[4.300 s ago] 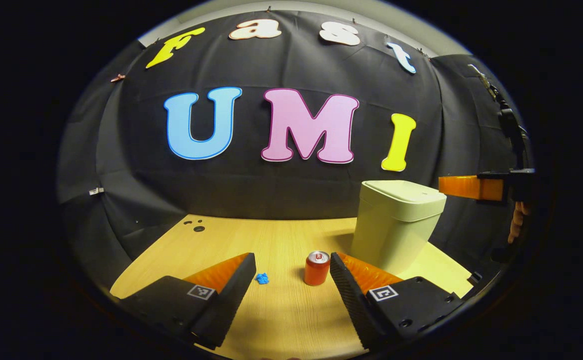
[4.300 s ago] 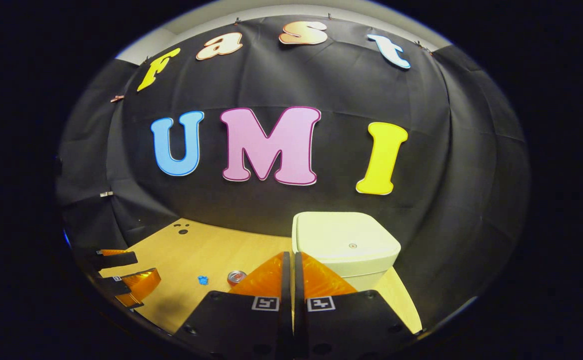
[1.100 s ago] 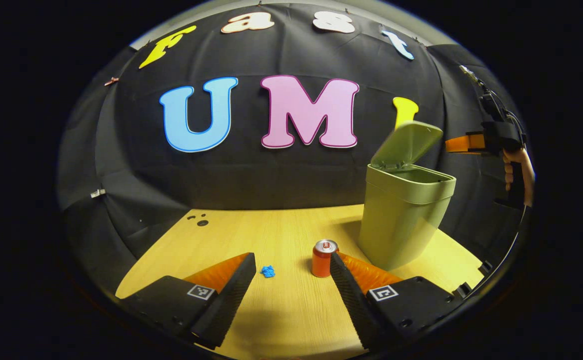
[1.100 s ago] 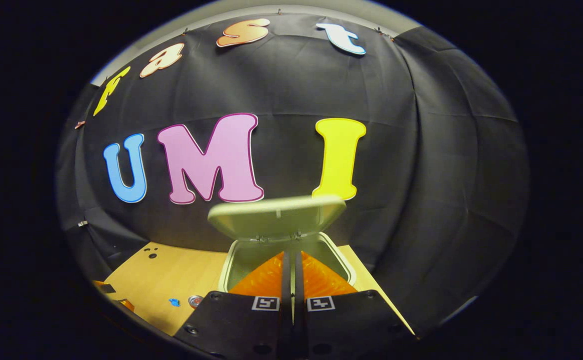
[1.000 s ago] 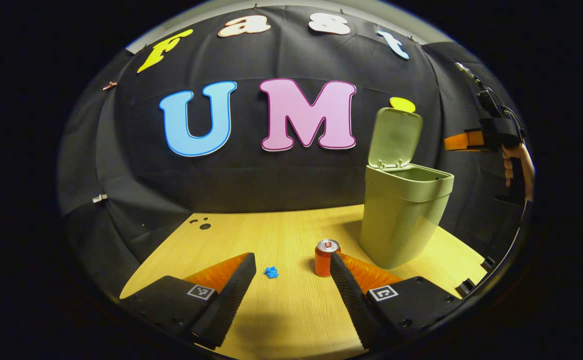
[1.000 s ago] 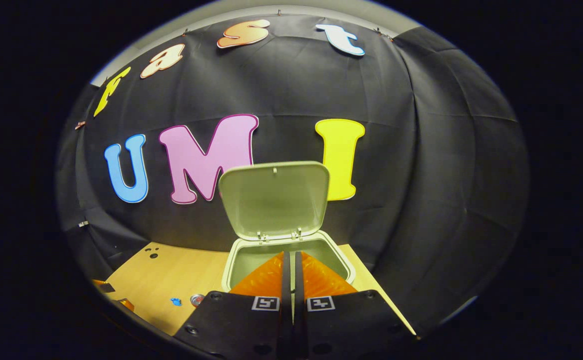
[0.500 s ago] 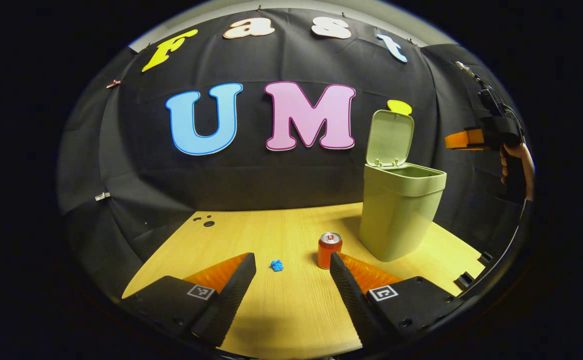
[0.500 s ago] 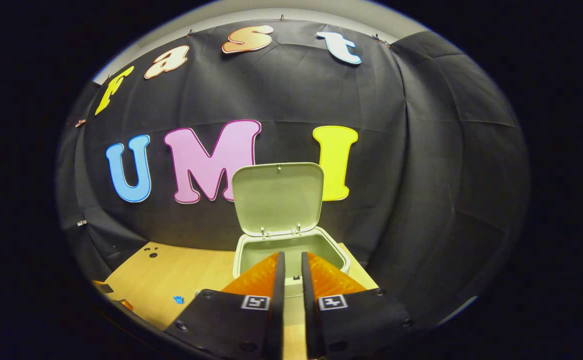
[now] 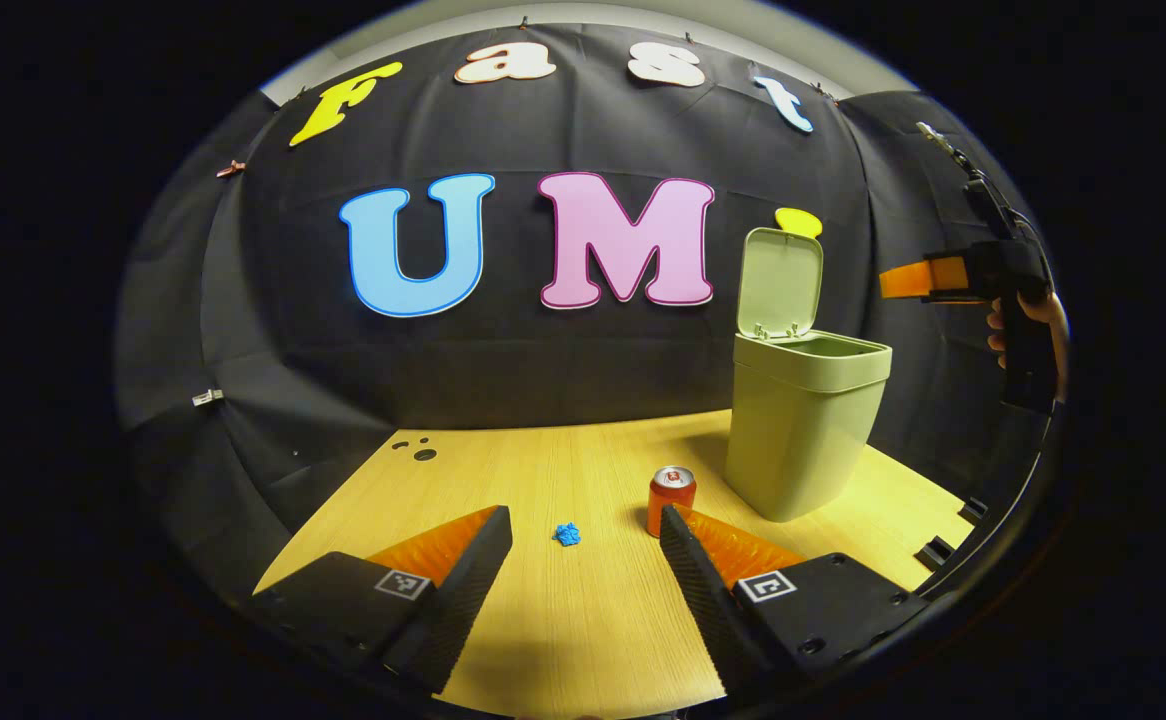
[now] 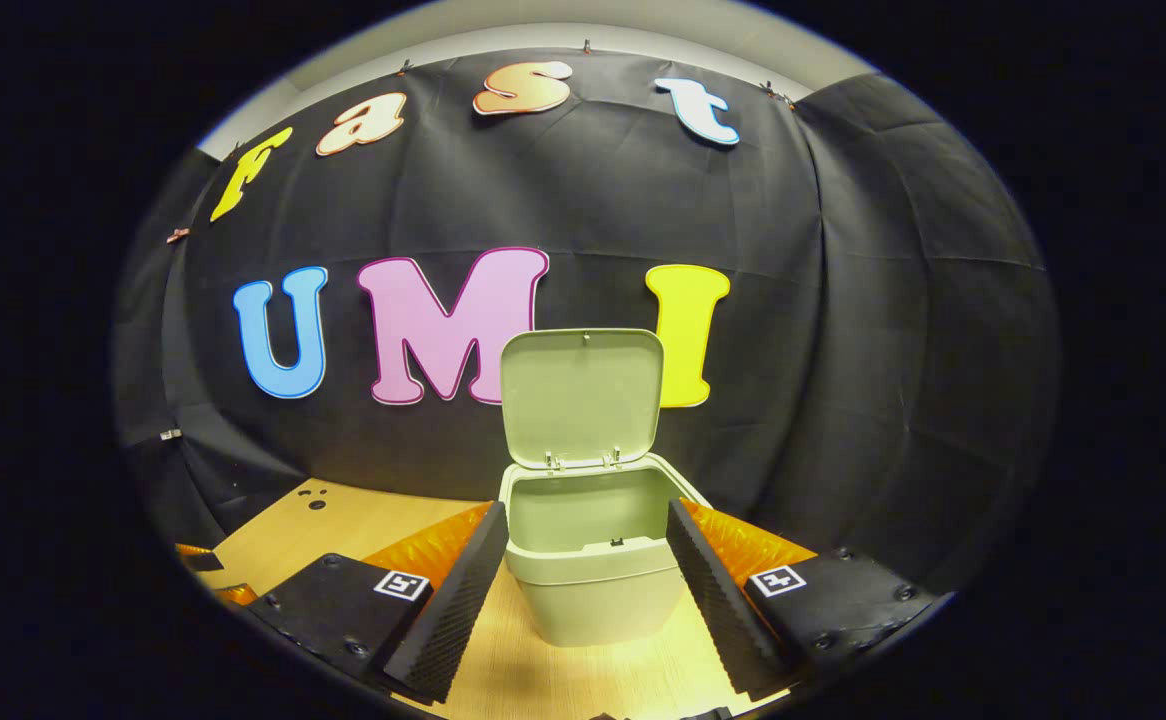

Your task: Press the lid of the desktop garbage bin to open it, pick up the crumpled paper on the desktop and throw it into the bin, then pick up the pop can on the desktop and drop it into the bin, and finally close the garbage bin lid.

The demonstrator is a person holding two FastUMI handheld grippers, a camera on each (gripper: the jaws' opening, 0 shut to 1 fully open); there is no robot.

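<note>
Your left gripper [image 9: 583,570] sits nearest over the wooden surface [image 9: 583,640], jaws wide open and holding nothing. Just past it are the blue crumpled paper [image 9: 567,534] and the pop can [image 9: 671,499]. Farther right stands the bin [image 9: 803,425], lid [image 9: 780,282] upright. Your right gripper [image 10: 583,590] faces it, jaws spread apart too.

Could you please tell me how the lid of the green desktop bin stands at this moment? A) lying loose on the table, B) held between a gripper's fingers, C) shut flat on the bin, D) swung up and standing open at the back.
D: the lid stands upright on its hinges at the back rim of the bin, whose inside shows, and the right gripper is open in front of it without touching it.
</note>
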